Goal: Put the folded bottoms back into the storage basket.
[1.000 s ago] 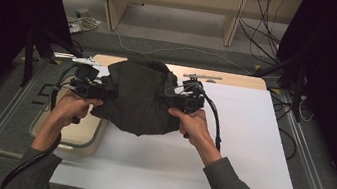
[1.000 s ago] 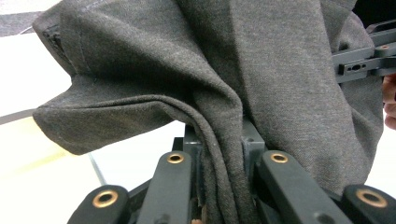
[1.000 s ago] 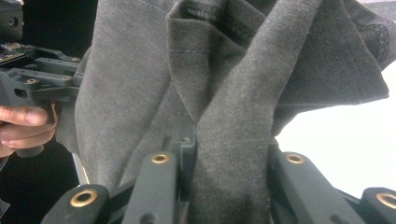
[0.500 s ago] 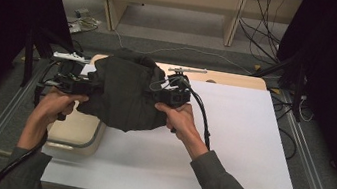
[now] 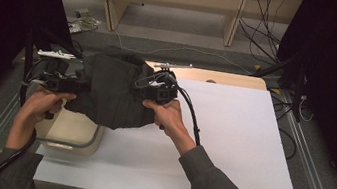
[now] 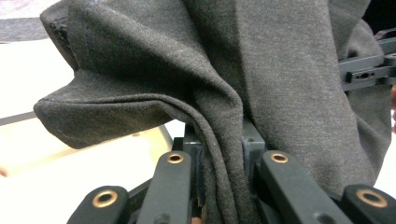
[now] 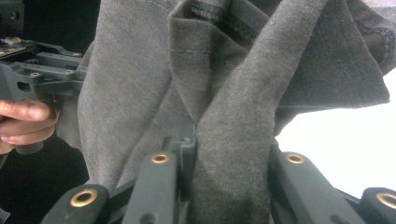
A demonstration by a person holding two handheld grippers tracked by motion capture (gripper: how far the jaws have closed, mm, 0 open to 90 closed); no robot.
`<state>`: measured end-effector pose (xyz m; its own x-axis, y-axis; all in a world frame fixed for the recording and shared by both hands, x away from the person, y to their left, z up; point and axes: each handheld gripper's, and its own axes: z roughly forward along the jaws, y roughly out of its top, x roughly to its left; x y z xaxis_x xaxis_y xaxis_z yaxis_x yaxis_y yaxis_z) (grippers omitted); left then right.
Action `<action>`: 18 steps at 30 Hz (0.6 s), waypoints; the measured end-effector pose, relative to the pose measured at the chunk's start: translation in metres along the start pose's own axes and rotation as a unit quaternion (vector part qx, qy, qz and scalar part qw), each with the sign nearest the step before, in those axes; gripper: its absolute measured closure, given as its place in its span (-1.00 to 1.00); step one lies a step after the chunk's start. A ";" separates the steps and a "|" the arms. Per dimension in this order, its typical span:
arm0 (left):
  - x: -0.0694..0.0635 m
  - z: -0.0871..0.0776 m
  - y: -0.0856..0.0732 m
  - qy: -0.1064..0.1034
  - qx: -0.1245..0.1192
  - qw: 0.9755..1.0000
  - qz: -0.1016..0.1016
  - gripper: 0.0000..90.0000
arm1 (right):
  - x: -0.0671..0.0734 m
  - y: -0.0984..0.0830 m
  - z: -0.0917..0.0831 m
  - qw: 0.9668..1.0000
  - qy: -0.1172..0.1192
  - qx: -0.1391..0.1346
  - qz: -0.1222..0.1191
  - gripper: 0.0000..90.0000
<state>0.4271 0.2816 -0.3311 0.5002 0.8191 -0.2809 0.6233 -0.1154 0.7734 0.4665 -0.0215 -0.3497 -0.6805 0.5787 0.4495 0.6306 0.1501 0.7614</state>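
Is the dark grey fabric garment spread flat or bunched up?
Bunched up: the dark grey fabric garment hangs in folds between left gripper and right gripper.

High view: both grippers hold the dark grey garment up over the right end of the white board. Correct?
Not quite. In the high view both grippers, left gripper and right gripper, hold the dark grey garment over the white board's left end, above the cream bin.

The right gripper [image 7: 224,154] pinches a fold of grey cloth [image 7: 233,79]; the left gripper [image 7: 42,70], apparently gripping it, beyond.
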 end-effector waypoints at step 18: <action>0.023 -0.029 -0.006 0.016 -0.014 1.000 -0.012 0.75 | 0.024 0.008 0.027 1.000 0.013 0.001 -0.003 0.57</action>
<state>0.4170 0.3179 -0.3258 0.4657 0.8388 -0.2819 0.6177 -0.0800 0.7823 0.4656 0.0148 -0.3452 -0.6939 0.5565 0.4570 0.6273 0.1555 0.7631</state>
